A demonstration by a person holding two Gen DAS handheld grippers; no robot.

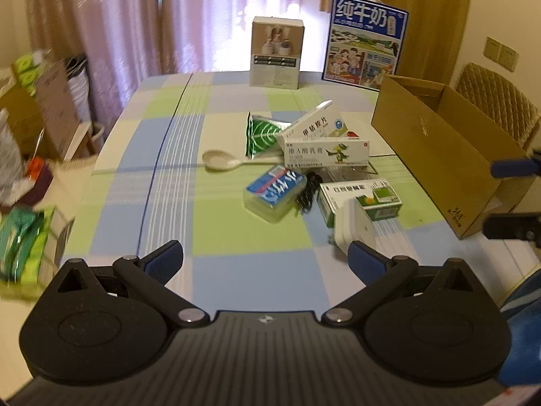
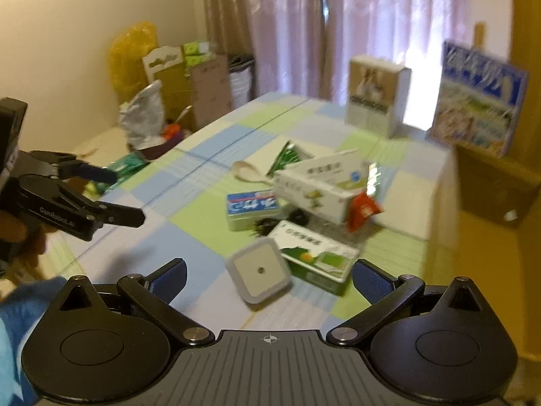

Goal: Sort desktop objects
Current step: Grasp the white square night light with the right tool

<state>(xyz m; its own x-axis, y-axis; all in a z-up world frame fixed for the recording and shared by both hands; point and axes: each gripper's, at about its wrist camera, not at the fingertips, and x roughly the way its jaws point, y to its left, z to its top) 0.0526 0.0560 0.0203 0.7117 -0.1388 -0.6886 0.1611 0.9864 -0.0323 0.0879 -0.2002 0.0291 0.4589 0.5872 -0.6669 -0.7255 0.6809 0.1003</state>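
Approach to the first pick, nothing yet held.
Right gripper (image 2: 269,275) and left gripper (image 1: 265,258) gaped wide; the white square plastic plug (image 2: 259,274) lay nearest, beside the brown cardboard box (image 1: 449,149), likely needing descent.

Backlit pink curtains (image 1: 135,20) hang behind the checked surface (image 1: 216,243); cream wall (image 2: 67,34), quilted chair (image 1: 497,101) right.

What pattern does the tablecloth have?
The tablecloth has blue, green and white checks, clearest in the left wrist view.

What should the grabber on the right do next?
Probably ease the right hand-held gripper forward around the white square plug-in device. It lies nearest, between the open fingers, and nothing is held yet; the open brown cardboard box waits nearby.
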